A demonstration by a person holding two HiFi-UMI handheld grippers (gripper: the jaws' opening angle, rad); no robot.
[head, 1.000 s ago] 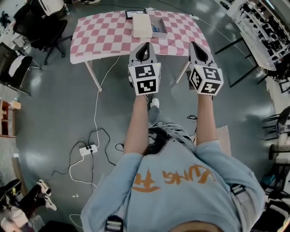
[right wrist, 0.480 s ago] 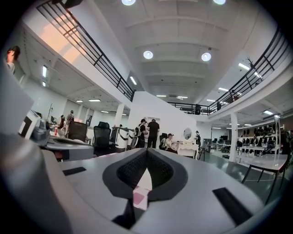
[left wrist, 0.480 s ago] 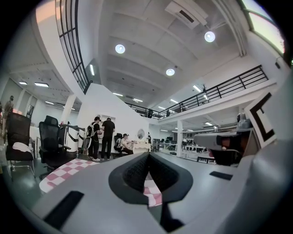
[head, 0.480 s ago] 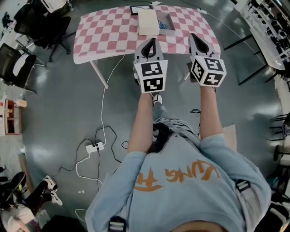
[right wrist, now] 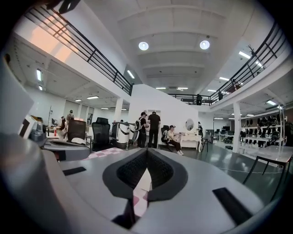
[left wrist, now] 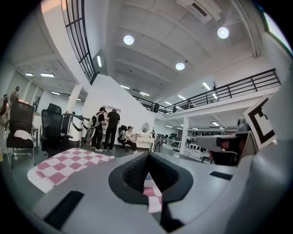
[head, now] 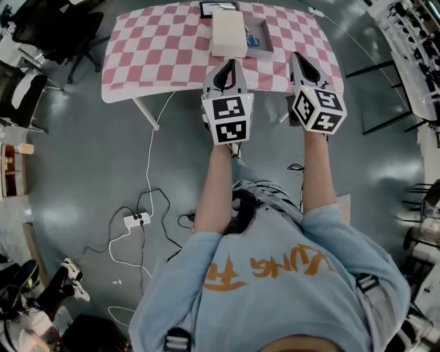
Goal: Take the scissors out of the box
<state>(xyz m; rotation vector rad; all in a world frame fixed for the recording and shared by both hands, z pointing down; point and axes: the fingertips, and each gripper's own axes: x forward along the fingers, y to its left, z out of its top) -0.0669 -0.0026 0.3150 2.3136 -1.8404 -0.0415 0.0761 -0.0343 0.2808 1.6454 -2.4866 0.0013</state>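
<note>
Head view: a person in a pale blue shirt [head: 275, 289] stands on the grey floor, both arms held out toward the far worktop.
Left tongs: the grey left gripper [head: 229, 65] reaches only the near edge of the worktop; its tongs are closed tip to tip on nothing.
Right tongs: the grey right gripper [head: 300, 60] is level with the left one, tongs also pressed together and empty.
Worktop: a worktop under a pink-and-white checked cloth [head: 158, 55].
Lid: a cream flat rectangular lid [head: 228, 33] lies at the far middle, touching the box's left side.
Box: a shallow grey open box [head: 269, 42] sits far of the right tongs, with nothing covering it.
Scissors: blue-handled scissors [head: 251, 40] lie flat inside the box, untouched and well beyond both tongs.
Far edge: a dark-framed flat panel [head: 217, 8] sits just behind the lid.
Step in hand: the approach, as I judge it. The right tongs are the better placed. They should open before they drop into the box, come in from above and close across the handles. The left tongs could steady the box wall so it does not slide on the cloth.
Writing: the shirt carries orange lettering [head: 268, 267], seen upside down, which I cannot read surely. The marker cubes [head: 227, 119] show black-and-white squares and no words.
</note>
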